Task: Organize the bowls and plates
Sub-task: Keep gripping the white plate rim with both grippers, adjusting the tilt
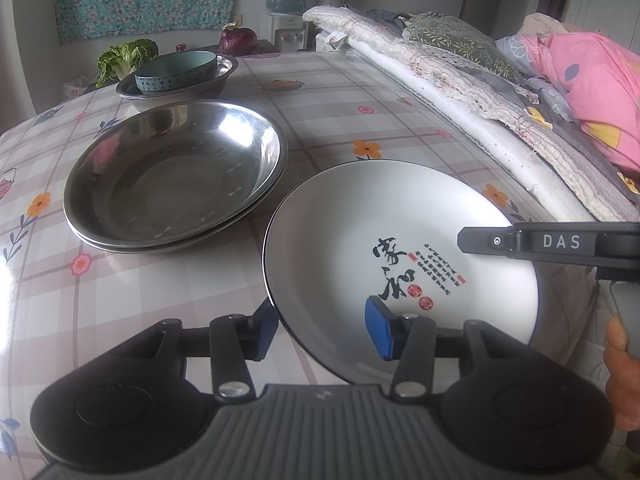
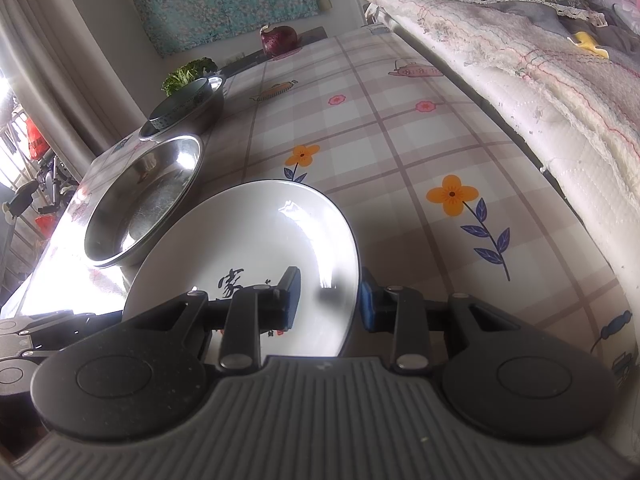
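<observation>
A white plate with black calligraphy (image 1: 384,248) sits near the table's front right; it also shows in the right wrist view (image 2: 256,236). My left gripper (image 1: 322,328) straddles its near-left rim, one blue pad inside and one outside, jaws still apart. My right gripper (image 2: 328,300) straddles the right rim the same way, and shows in the left wrist view (image 1: 496,242). Two stacked steel basins (image 1: 176,172) lie left of the plate. A teal bowl (image 1: 176,70) sits in a steel dish (image 1: 224,70) farther back.
The table has a plaid flowered cloth (image 1: 340,120). A bed with quilts (image 1: 460,92) runs along its right edge. A cabbage (image 1: 124,58) and a purple onion (image 1: 238,40) lie at the far edge.
</observation>
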